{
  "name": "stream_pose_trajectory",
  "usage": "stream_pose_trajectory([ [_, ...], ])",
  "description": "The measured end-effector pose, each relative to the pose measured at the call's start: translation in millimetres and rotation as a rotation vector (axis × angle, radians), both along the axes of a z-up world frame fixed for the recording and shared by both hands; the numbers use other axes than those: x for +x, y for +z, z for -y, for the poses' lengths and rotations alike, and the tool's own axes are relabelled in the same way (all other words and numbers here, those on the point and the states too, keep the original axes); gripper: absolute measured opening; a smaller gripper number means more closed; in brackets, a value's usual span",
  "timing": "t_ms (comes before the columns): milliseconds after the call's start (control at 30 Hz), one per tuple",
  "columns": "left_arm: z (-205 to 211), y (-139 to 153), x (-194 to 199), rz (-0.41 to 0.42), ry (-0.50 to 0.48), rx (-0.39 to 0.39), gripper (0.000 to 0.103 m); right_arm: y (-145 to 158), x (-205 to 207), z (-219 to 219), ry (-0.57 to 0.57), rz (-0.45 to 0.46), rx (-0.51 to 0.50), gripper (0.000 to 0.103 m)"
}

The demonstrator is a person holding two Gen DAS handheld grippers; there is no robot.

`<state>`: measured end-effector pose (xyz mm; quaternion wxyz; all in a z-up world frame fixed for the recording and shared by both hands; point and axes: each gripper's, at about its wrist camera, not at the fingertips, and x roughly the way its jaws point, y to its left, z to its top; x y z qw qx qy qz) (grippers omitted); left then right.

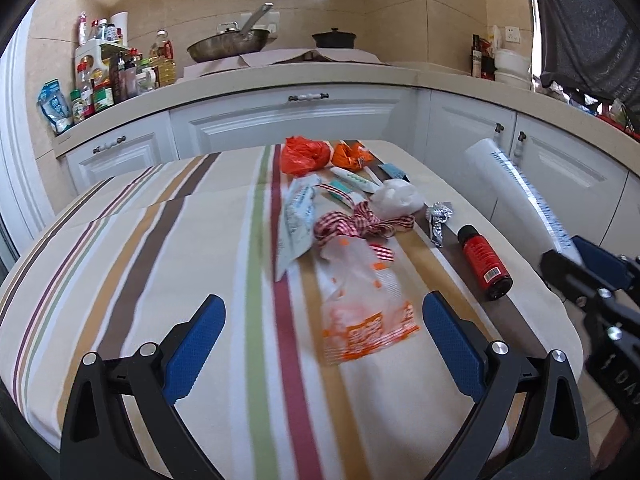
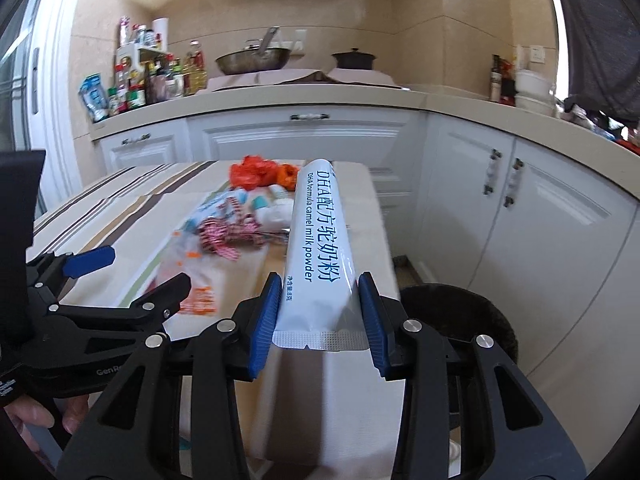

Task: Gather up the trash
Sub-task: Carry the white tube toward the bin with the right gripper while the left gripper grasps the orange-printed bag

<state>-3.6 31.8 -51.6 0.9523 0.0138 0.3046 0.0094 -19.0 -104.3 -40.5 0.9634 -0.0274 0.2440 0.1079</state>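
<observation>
My right gripper (image 2: 319, 296) is shut on a long white milk powder sachet (image 2: 318, 240) with blue print, held above the table's right edge; the sachet (image 1: 516, 184) also shows at the right of the left wrist view. My left gripper (image 1: 324, 312) hangs open over the striped tablecloth (image 1: 160, 248), its fingers either side of a clear bag with orange print (image 1: 360, 304). Beyond lie a red checked ribbon (image 1: 360, 226), a white wrapper (image 1: 298, 220), a red-labelled bottle (image 1: 484, 262), crumpled foil (image 1: 438, 218), white tissue (image 1: 396, 196) and orange bags (image 1: 304, 154).
A dark round bin (image 2: 472, 320) stands on the floor right of the table, below the sachet. White kitchen cabinets (image 1: 280, 120) run behind, their counter carrying bottles, a wok (image 1: 228, 46) and a black pot (image 1: 334, 38). A person's hand (image 2: 36, 412) grips the left tool.
</observation>
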Motion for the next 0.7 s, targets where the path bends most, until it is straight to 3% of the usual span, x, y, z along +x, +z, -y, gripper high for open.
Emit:
stream_pose_trajectory([
  [333, 14.7, -9.0, 17.8, -0.058, 0.039, 0.007, 0.094, -11.2, 8.1, 32.6, -0.057, -0.025, 0.048, 0.039],
  [367, 15.2, -9.5, 18.2, -0.060, 0.039, 0.008, 0.092, -13.1, 9.2, 35.0, -0.059, -0.030, 0.053, 0.039],
  [433, 16.8, -10.7, 18.4, -0.062, 0.039, 0.016, 0.063, -15.4, 10.7, 38.0, -0.063, -0.035, 0.059, 0.039],
  [567, 15.2, -18.9, 22.2, -0.107, 0.038, -0.003, 0.055, -18.6, 12.4, 43.6, -0.069, -0.041, 0.069, 0.039],
  [700, 13.7, -19.0, 20.4, -0.098, 0.042, -0.005, 0.054, -19.9, 11.8, 46.1, -0.077, -0.044, 0.070, 0.039],
])
